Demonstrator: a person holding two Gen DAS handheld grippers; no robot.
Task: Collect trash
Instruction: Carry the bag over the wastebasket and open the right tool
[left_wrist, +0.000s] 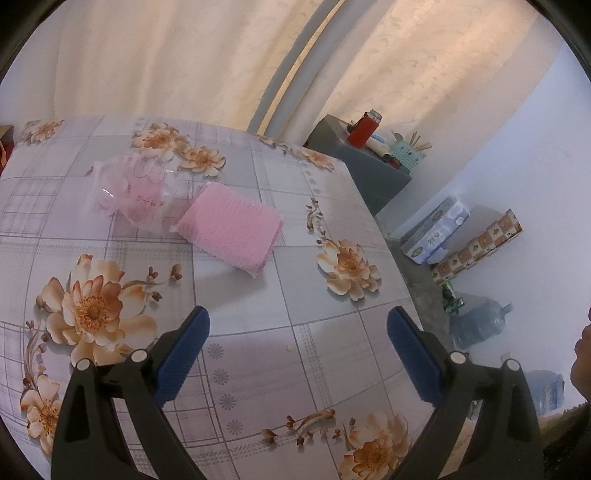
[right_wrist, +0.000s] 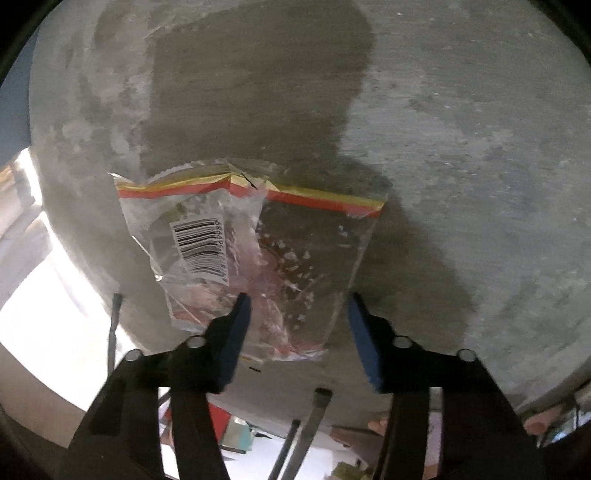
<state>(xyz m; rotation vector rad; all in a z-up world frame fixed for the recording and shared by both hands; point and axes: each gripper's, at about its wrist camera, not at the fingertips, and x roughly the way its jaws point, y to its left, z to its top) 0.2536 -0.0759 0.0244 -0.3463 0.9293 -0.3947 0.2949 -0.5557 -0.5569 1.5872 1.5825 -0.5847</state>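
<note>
Right gripper (right_wrist: 297, 308) agape, barcoded wrapper (right_wrist: 251, 254) — digits blurred

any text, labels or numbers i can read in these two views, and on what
No text reads clearly.
Barcode label on the clear wrapper: digits blurred.
Blue-white pack by the wall: print too small.
Green holder: marks illegible.
Clear pink bag: pink print illegible.

Pink sponge (left_wrist: 231, 230) — floral tablecloth (left_wrist: 258, 332); red-yellow-striped clear wrapper (right_wrist: 255, 236)
</note>
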